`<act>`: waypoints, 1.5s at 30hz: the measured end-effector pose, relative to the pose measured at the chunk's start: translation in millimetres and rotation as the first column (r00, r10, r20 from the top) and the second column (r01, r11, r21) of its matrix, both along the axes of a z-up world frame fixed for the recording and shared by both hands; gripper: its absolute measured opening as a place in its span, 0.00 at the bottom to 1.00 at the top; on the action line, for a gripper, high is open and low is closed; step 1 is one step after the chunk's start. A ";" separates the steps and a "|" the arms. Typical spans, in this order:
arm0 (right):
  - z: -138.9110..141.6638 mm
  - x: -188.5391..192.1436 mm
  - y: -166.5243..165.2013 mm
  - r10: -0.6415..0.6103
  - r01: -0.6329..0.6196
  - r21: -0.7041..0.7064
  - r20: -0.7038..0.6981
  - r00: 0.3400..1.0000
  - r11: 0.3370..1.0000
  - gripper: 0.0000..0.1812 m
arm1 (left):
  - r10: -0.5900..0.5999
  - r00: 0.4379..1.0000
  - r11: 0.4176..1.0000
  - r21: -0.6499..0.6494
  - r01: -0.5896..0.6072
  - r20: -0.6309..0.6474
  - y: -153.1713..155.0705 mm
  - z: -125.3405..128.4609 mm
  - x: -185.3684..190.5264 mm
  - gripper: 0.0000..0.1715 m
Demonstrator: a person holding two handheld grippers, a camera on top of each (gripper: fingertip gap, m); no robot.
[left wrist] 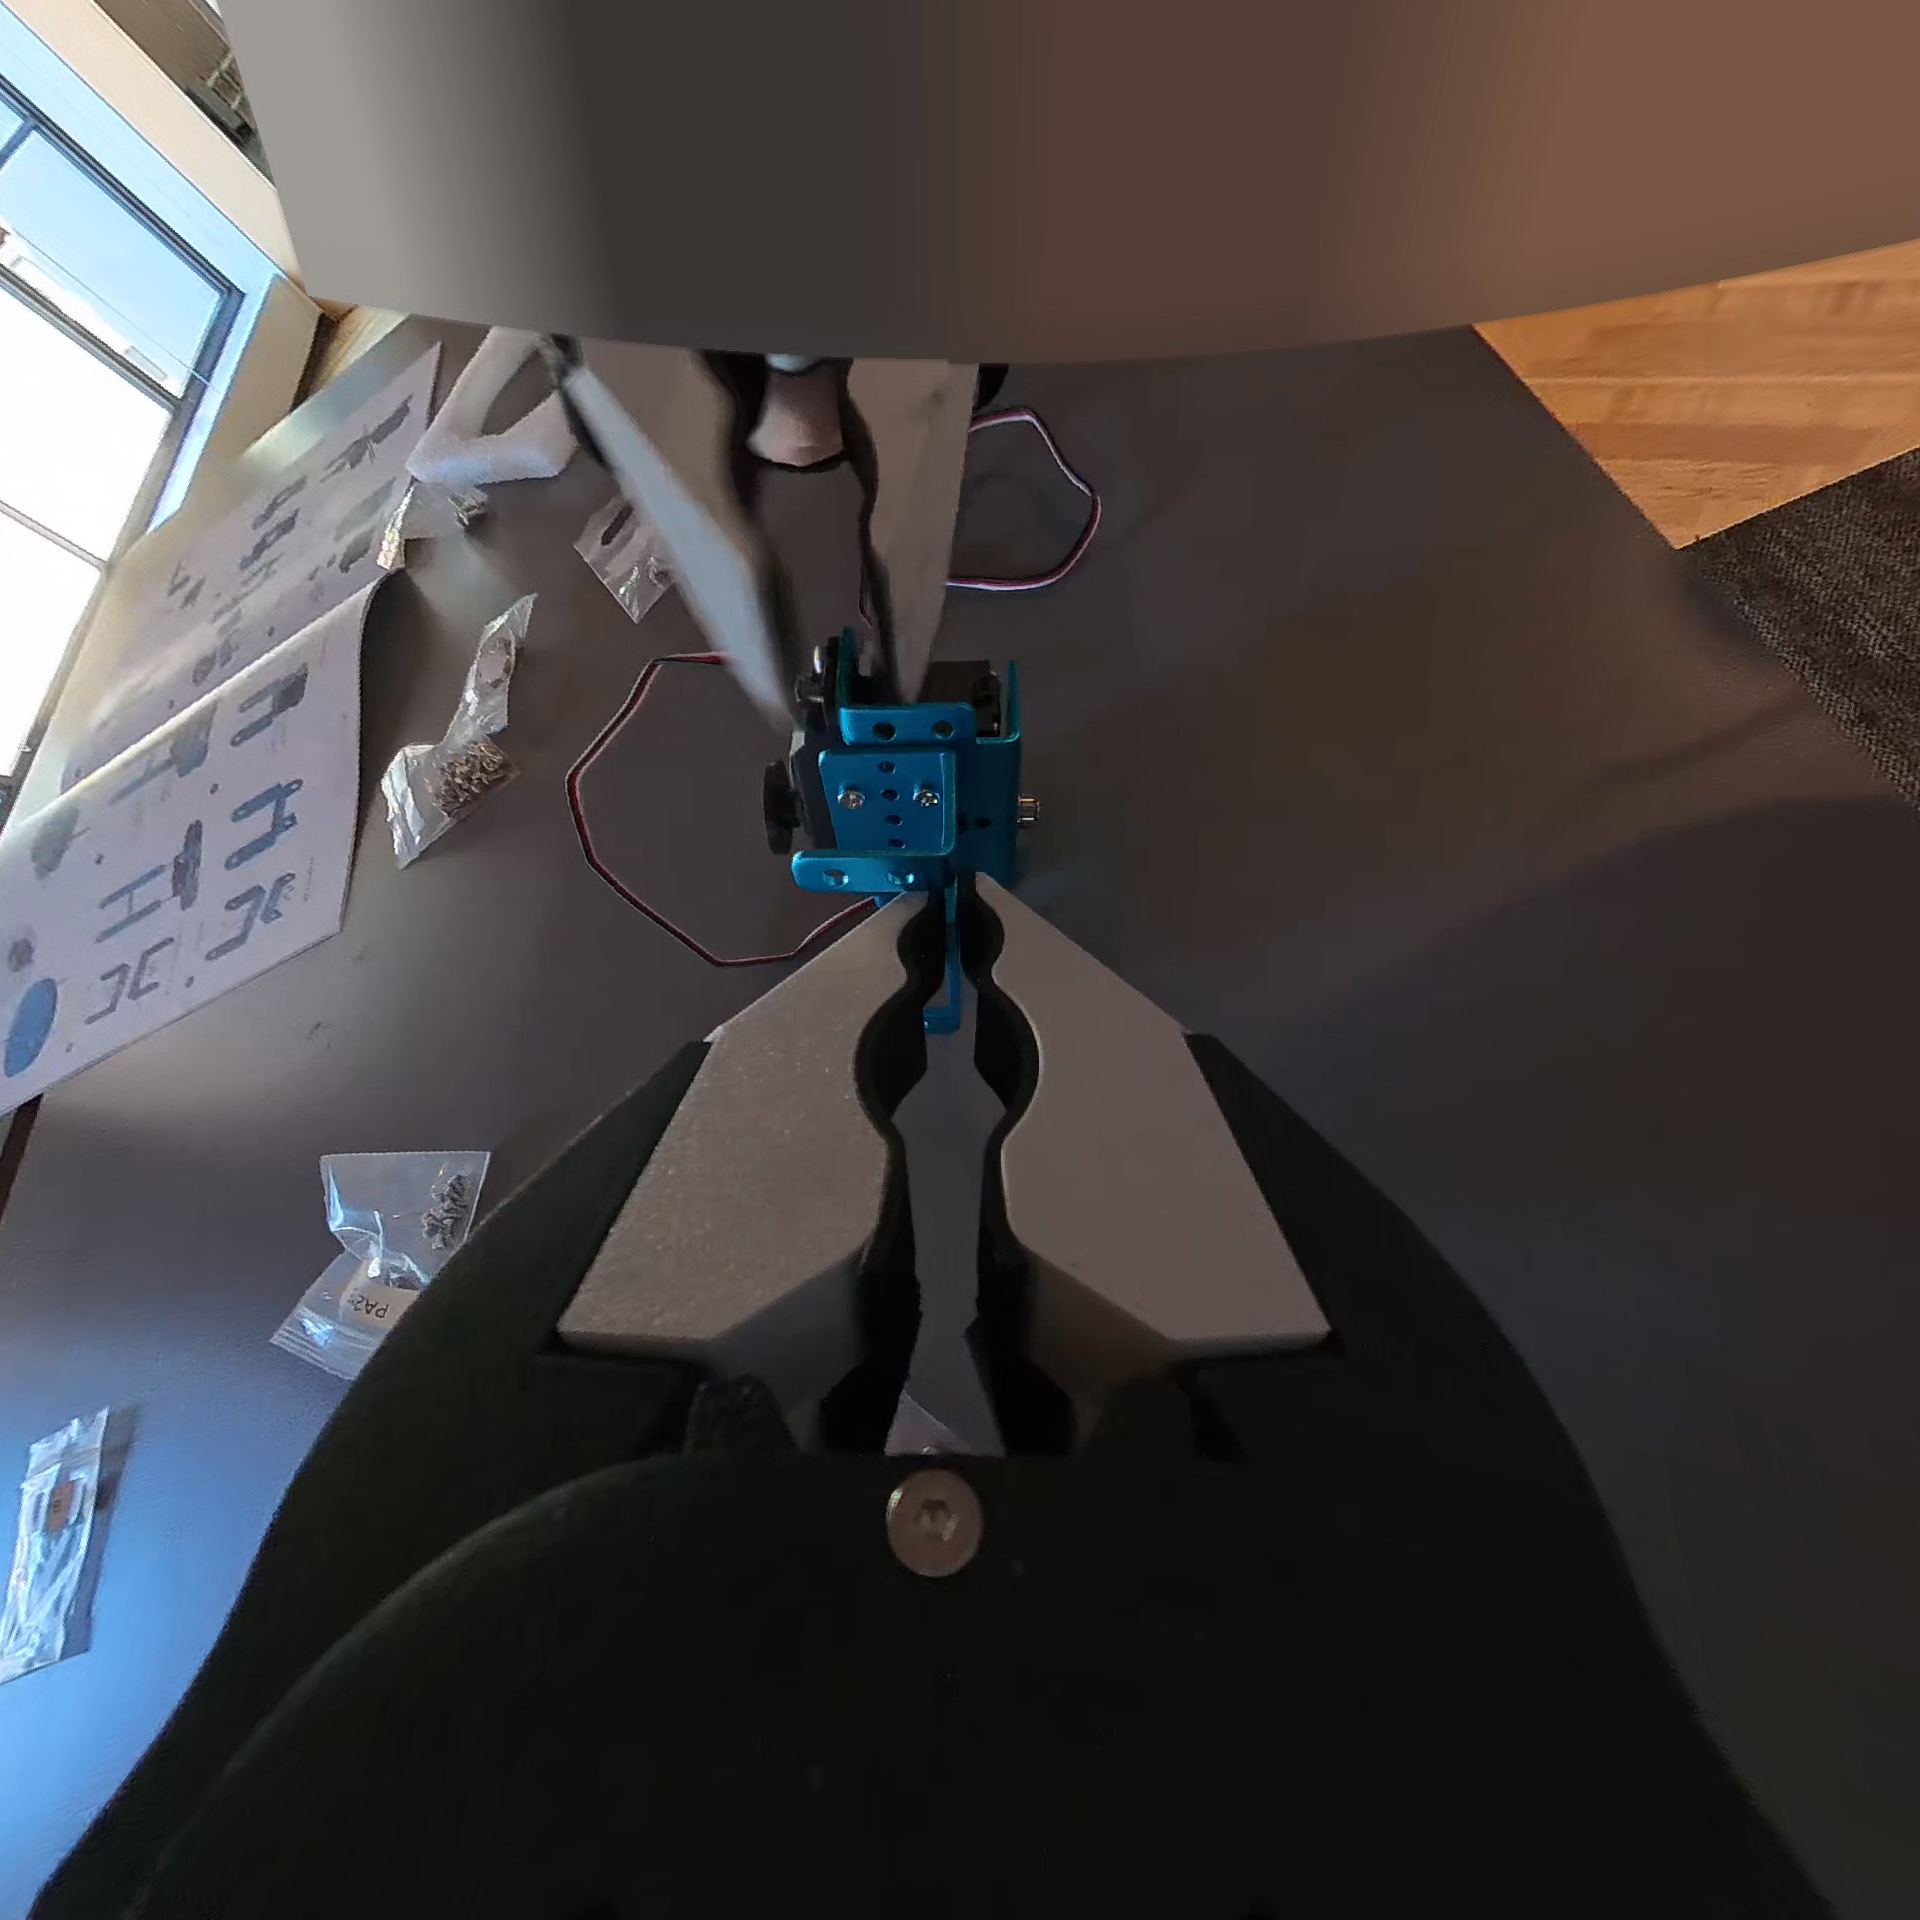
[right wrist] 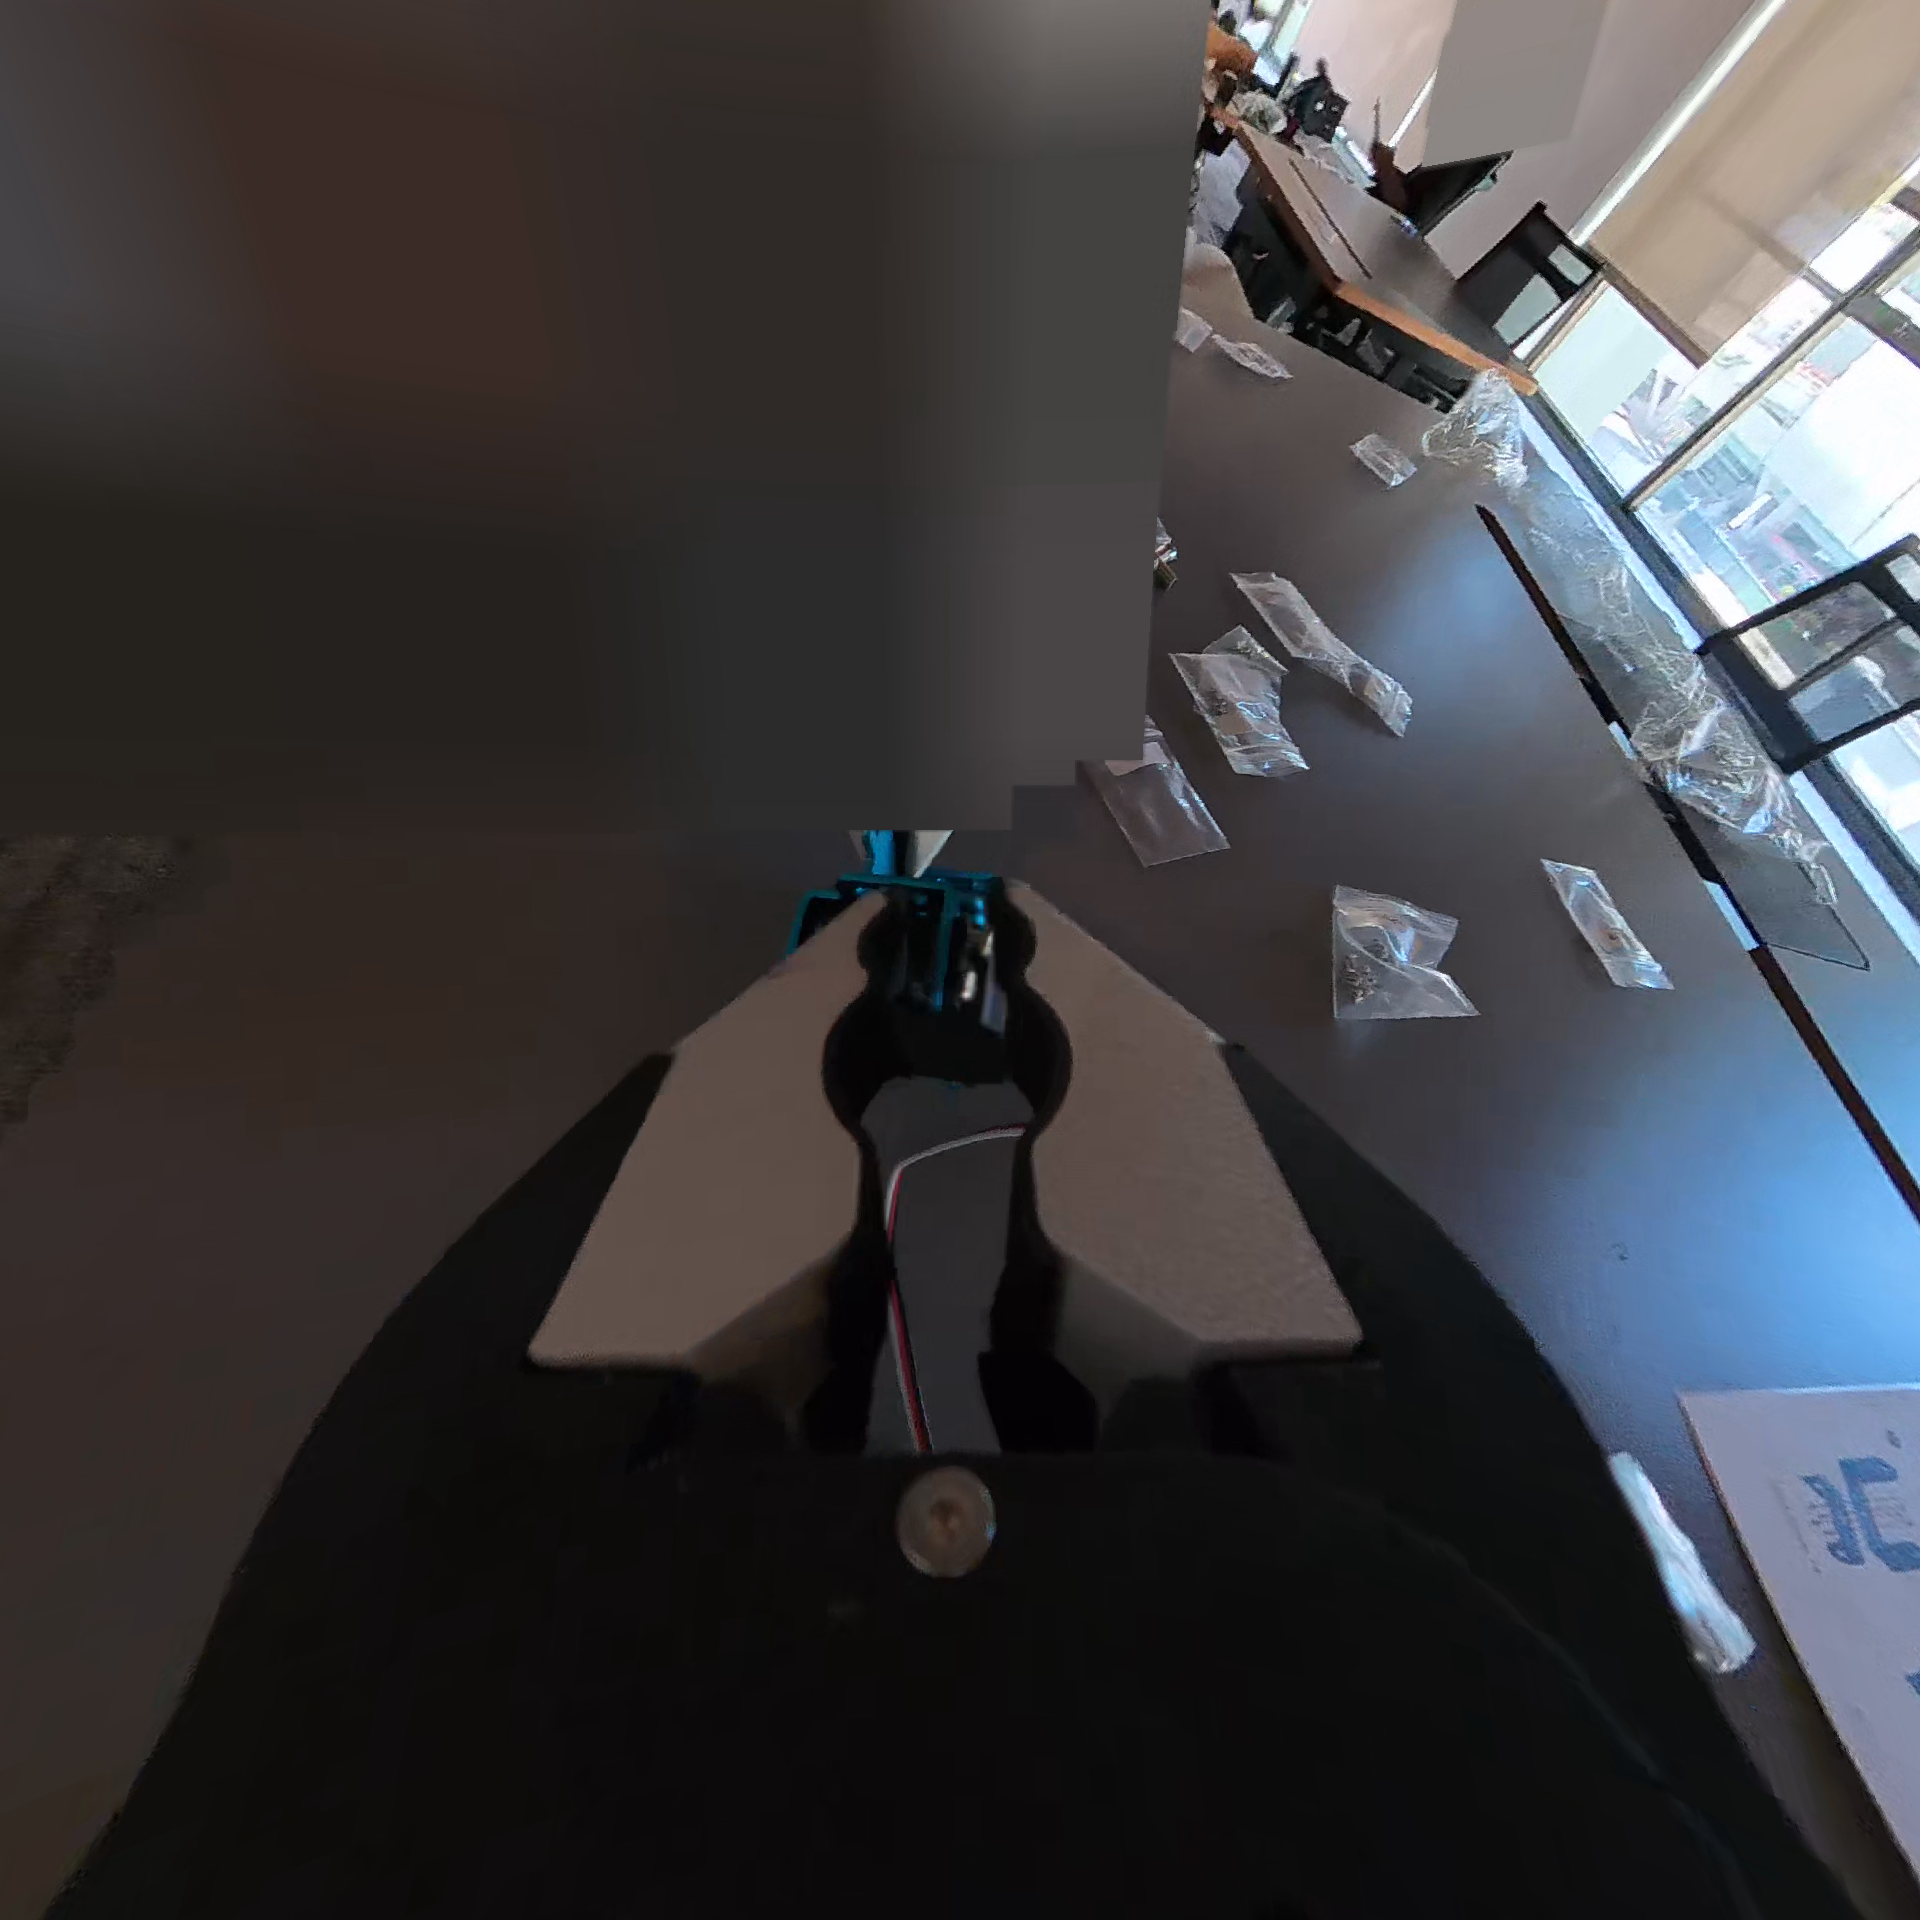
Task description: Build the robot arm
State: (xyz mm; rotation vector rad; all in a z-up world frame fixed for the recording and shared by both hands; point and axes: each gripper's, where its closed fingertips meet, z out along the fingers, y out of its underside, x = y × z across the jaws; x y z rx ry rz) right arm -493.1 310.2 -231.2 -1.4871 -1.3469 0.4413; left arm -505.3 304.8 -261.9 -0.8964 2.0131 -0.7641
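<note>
A blue metal bracket assembly [left wrist: 896, 792] with black servo motors hangs above a dark table [left wrist: 1351, 727]. My left gripper [left wrist: 948, 896] is shut on a thin blue bracket tab at the assembly's near end. My right gripper [left wrist: 881, 675] comes in from the far side and is shut on the assembly's other end. In the right wrist view my right gripper [right wrist: 940, 896] clamps the blue bracket and servo [right wrist: 951, 966] between its fingertips. A red, white and black servo wire [right wrist: 914, 1299] runs between its fingers. Another thin wire [left wrist: 644, 831] loops on the table.
An open instruction sheet [left wrist: 187, 779] lies at the left. Small clear bags of screws [left wrist: 447, 769] and parts [right wrist: 1392, 951] are scattered on the table. A crumpled plastic film [right wrist: 1683, 727] lies along the table's edge by the windows. A blurred patch covers the upper part of both views. The tips of both grippers are at nearly the same place.
</note>
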 end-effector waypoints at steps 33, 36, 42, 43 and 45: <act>-3.8 8.4 -3.4 0.019 -0.019 -0.137 -0.003 1.000 0.990 0.07 | -0.015 1.000 0.999 -0.035 0.014 -0.003 -1.2 -1.0 0.8 0.01; -3.8 7.9 -3.2 0.003 -0.003 -0.116 0.004 1.000 0.993 0.07 | -0.009 1.000 1.000 -0.024 0.009 -0.005 -1.2 -1.4 0.4 0.01; -4.1 10.1 1.9 -0.069 0.067 0.021 0.085 0.994 0.998 0.06 | 0.022 1.000 0.999 -0.031 -0.022 -0.015 0.9 -1.4 1.7 0.01; -4.3 10.0 1.4 -0.070 0.069 0.014 0.087 0.994 0.998 0.06 | 0.023 1.000 0.999 -0.030 -0.023 -0.017 0.7 -1.5 1.7 0.01; -4.5 9.8 0.2 -0.067 0.063 0.037 0.103 0.992 0.997 0.06 | 0.017 1.000 1.000 -0.020 -0.018 -0.015 0.0 -1.8 1.5 0.01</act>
